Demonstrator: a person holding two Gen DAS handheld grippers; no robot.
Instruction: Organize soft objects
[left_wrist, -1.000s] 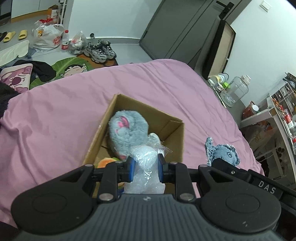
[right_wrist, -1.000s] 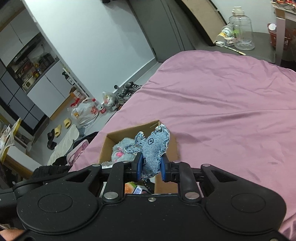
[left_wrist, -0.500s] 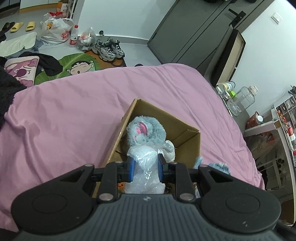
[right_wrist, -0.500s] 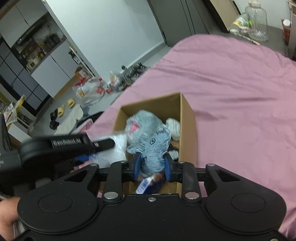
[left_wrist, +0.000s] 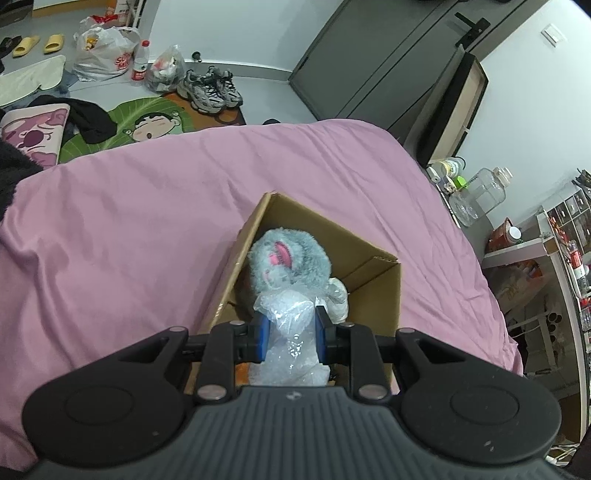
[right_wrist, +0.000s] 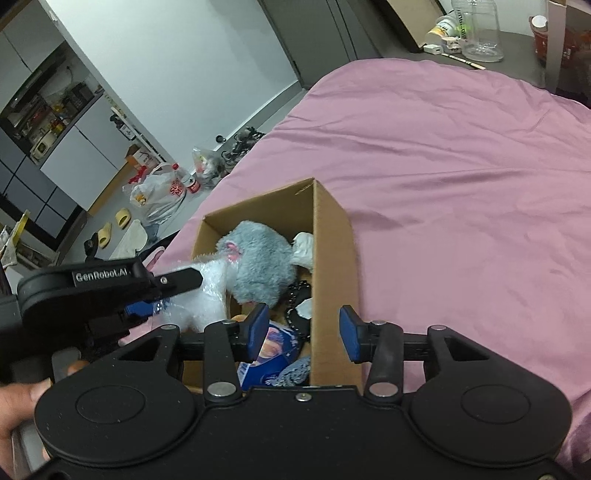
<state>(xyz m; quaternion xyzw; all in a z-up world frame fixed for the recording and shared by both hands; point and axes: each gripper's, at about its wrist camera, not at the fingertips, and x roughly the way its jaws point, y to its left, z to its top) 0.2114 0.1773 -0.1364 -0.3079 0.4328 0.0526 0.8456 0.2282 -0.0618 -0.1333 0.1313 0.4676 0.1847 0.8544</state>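
Observation:
An open cardboard box (left_wrist: 376, 295) (right_wrist: 332, 258) stands on the pink bed. A fluffy grey plush (left_wrist: 288, 262) (right_wrist: 258, 266) lies inside it. My left gripper (left_wrist: 290, 332) is shut on a white soft toy wrapped in clear plastic (left_wrist: 291, 339) (right_wrist: 207, 291) and holds it over the box's near end. My right gripper (right_wrist: 301, 332) is open and empty above the box's right wall. The blue denim toy (right_wrist: 291, 373) lies in the box below it, partly hidden.
The pink bedsheet (right_wrist: 461, 184) spreads wide to the right of the box. Shoes (left_wrist: 210, 88), bags (left_wrist: 99, 55) and mats lie on the floor beyond the bed. A side table with a clear jar (left_wrist: 487, 192) stands at the bed's right.
My right gripper carried the denim toy over the box, opened and let it drop inside. My left gripper moved closer over the box, still holding the wrapped toy.

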